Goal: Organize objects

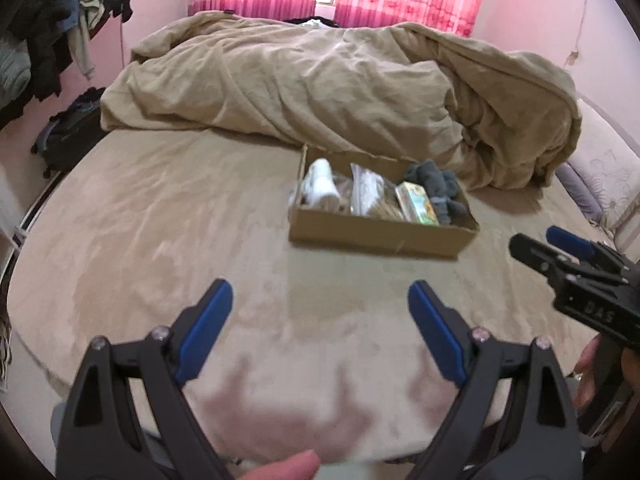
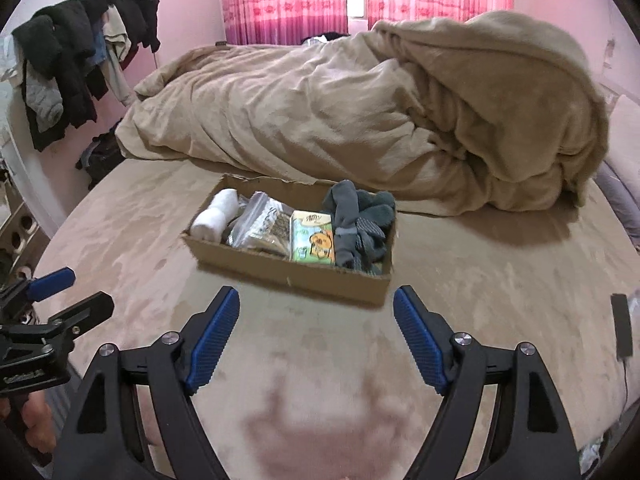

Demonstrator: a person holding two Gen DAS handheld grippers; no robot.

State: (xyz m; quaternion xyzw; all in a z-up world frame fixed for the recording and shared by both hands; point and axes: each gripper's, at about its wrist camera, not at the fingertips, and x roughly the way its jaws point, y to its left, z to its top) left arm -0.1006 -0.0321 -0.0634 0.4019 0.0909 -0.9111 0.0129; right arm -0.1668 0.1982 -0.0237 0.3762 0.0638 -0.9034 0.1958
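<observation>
A shallow cardboard box lies on the tan bed; it also shows in the left wrist view. Inside are a white rolled towel, clear plastic bags, a green tissue pack and grey socks. My left gripper is open and empty, held over the bed in front of the box. My right gripper is open and empty, just in front of the box. Each gripper shows at the edge of the other's view.
A bunched tan duvet lies behind the box. Dark clothes hang on a rack at the left wall, with a dark bag on the floor. A black charger lies on the bed at right. Pink curtains at the back.
</observation>
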